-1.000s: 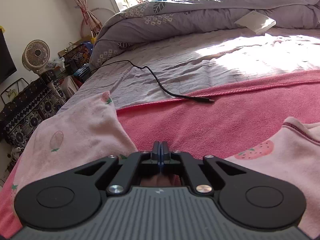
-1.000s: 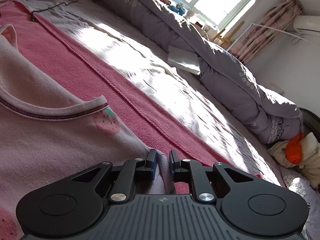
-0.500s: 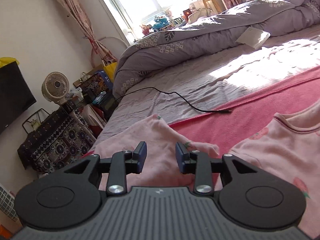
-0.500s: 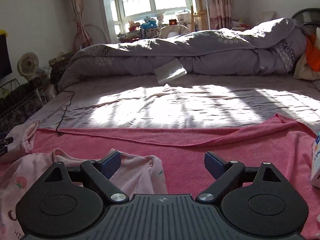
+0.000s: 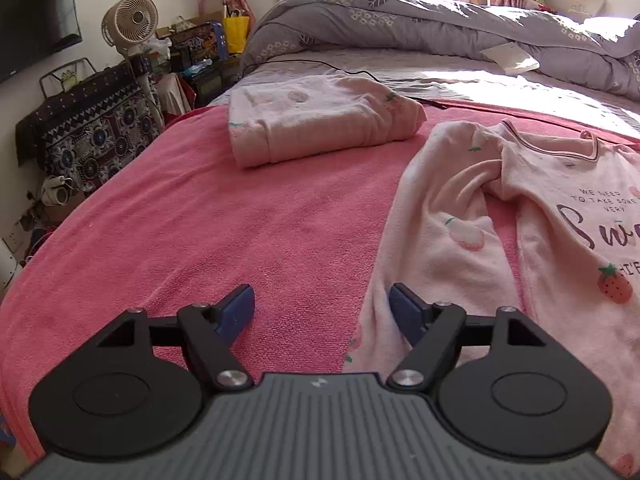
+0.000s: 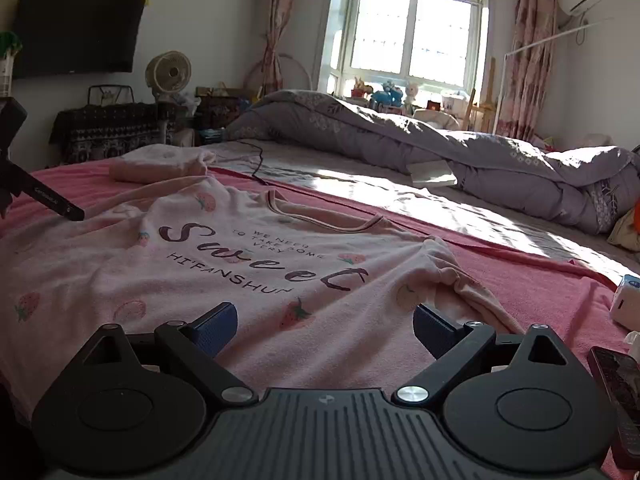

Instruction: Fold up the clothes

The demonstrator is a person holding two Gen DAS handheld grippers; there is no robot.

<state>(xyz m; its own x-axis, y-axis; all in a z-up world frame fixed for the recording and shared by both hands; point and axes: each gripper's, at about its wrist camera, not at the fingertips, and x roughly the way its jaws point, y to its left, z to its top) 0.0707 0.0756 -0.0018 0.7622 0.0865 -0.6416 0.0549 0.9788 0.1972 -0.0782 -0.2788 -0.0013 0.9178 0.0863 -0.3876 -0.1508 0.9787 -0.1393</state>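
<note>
A pale pink strawberry-print top (image 5: 560, 232) with "Sweet" lettering lies spread face up on the pink blanket (image 5: 240, 220); it also shows in the right wrist view (image 6: 224, 264). A folded pink garment (image 5: 320, 124) lies beyond it (image 6: 160, 166). My left gripper (image 5: 322, 312) is open and empty, above the blanket beside the top's left sleeve (image 5: 436, 248). My right gripper (image 6: 324, 326) is open and empty, above the top's lower front, near its right sleeve (image 6: 452, 276).
A black cable (image 5: 352, 70) lies on the grey sheet behind the blanket. A rolled grey duvet (image 6: 440, 148) and a white booklet (image 6: 432, 172) sit at the back. A phone (image 6: 616, 384) and a small white box (image 6: 628, 304) lie at the right. A fan (image 5: 128, 24) and clutter stand left of the bed.
Both grippers let go of the top's shoulders, opened wide and pulled back toward the near edge of the bed. The top now lies flat.
</note>
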